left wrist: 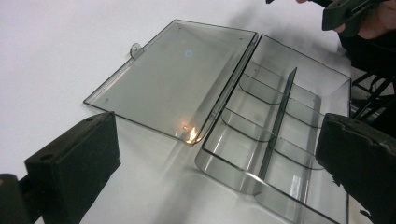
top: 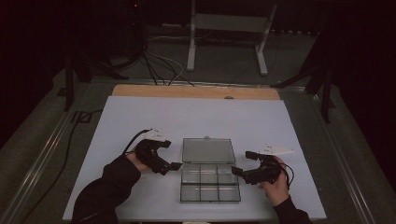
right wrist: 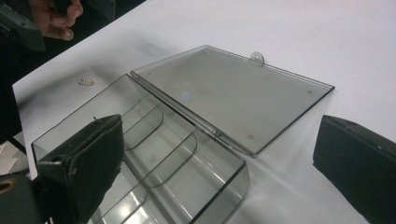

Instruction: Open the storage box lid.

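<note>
One open box (top: 210, 182), six compartments

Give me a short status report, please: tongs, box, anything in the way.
Left tongs open, empty, left of box. Right tongs open, empty, right of it. Box open, lid flat on table, compartments look empty. Nothing in the way.

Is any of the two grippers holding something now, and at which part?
Nothing is held. The left gripper and right gripper are both open, beside the open clear box.

A dim lab: white-topped table (top: 140, 116), floor cables (top: 159, 65), metal stand (top: 229, 28).
</note>
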Available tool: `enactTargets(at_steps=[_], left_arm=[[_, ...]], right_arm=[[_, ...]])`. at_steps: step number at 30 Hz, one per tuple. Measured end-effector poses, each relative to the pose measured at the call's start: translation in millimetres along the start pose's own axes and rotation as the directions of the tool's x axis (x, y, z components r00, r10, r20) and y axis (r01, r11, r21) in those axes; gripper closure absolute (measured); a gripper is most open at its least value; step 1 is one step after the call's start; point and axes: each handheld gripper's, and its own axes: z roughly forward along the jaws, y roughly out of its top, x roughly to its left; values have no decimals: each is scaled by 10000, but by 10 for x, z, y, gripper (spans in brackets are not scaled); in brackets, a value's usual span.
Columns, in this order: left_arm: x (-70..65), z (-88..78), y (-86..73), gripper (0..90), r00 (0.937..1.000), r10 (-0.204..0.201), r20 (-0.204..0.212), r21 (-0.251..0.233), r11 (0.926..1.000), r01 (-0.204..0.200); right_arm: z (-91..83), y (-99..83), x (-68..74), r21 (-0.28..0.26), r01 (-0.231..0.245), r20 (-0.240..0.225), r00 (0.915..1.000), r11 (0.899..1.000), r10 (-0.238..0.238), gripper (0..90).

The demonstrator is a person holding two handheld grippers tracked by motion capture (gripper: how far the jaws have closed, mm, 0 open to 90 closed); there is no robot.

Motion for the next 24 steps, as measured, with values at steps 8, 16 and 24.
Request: enactTargets(at_steps=[8,16,24], left_arm=[[18,-159,-77,8,9996,118,-257,-157,9998,-122],[52,-332,-183,8,9996,2,-290,-373,9993,-13],[101,-497,-360,8,9967,-506,-642,-671,9967,463]], right_arm=[[-70,-40,-13,-404,-46,9,10000,9992,47,23],[-98,-53,-8,-621,186,79,9998,9979,-182,0],[-77,-55,11,-404,356,74,9993,9985,-353,0]])
